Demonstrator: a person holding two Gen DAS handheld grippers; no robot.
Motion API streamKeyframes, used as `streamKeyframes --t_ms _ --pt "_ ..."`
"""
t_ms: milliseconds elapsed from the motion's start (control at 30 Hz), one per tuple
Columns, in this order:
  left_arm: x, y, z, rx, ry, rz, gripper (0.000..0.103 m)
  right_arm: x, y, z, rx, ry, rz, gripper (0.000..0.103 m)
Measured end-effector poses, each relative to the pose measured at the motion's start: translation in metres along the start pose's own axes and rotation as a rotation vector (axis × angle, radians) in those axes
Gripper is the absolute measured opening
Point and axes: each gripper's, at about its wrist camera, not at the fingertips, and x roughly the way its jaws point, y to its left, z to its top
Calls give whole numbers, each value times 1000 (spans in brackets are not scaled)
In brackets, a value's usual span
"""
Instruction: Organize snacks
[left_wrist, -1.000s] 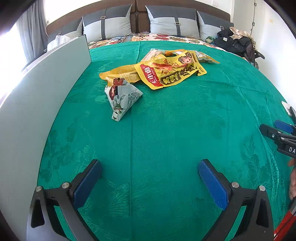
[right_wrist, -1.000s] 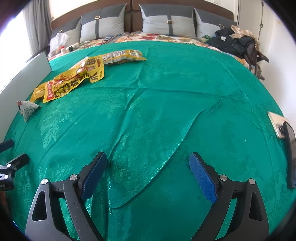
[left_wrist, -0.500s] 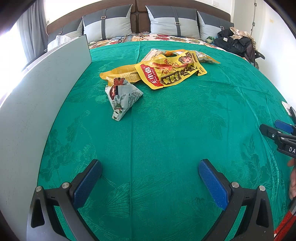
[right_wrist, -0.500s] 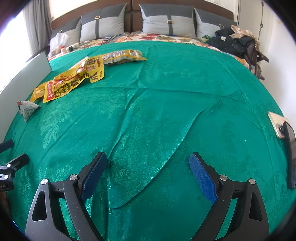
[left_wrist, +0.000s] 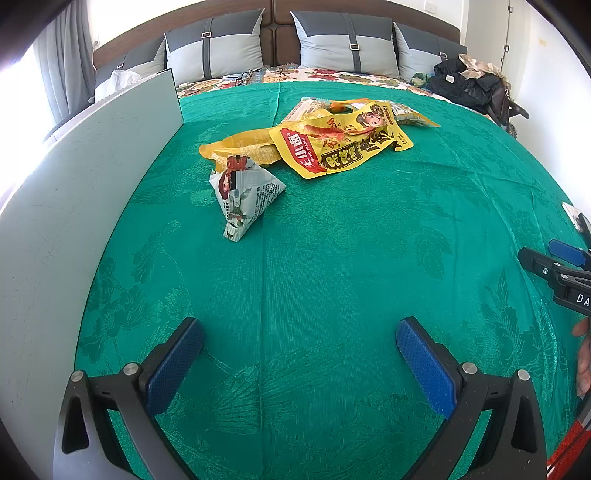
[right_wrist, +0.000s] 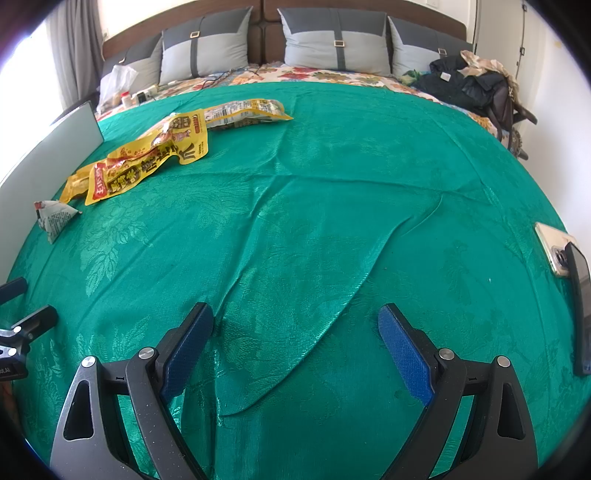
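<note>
Two grippers sit low over the green bedspread (left_wrist: 332, 258), and you hold nothing in either. Your left gripper (left_wrist: 299, 354) has its jaws spread wide, only cloth between the blue pads (left_wrist: 173, 365). Your right gripper (right_wrist: 295, 341) is just as wide open, over a long crease in the cloth.

Take the white board (left_wrist: 74, 206) as your mark; it stands on edge along the bedspread's left side. Nearest to it lies a small white pyramid pack (left_wrist: 245, 195), well ahead of your left gripper. Just beyond the pack, touching its far corner, is a plain yellow bag (left_wrist: 240, 146), and a printed yellow bag (left_wrist: 343, 144) lies partly over that. Farther from the board, a pale snack bag (right_wrist: 245, 112) sticks out from behind the printed one.

On the side of the bedspread far from the board, a phone (right_wrist: 552, 247) lies by the edge, right of your right gripper. Pillows (left_wrist: 343, 42) line the headboard.
</note>
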Motion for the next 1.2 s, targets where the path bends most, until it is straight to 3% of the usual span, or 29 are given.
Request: streamKeyframes --t_ms 567,633,700,833,1000,1167,1200 --pt "1 1 1 0 18 0 103 0 0 0 0 0 0 94" --pt "-4 8 5 -34 47 16 102 0 0 0 0 0 0 94" --pt "-15 22 7 -83 12 19 102 0 0 0 0 0 0 94" --pt "-22 40 27 -107 -1 7 102 0 0 0 0 0 0 94" --pt "-3 28 65 -3 24 45 101 0 0 0 0 1 0 94" --pt "33 21 92 31 56 116 89 0 0 0 0 0 0 94" --pt "37 23 94 12 63 96 72 0 0 0 0 1 0 94"
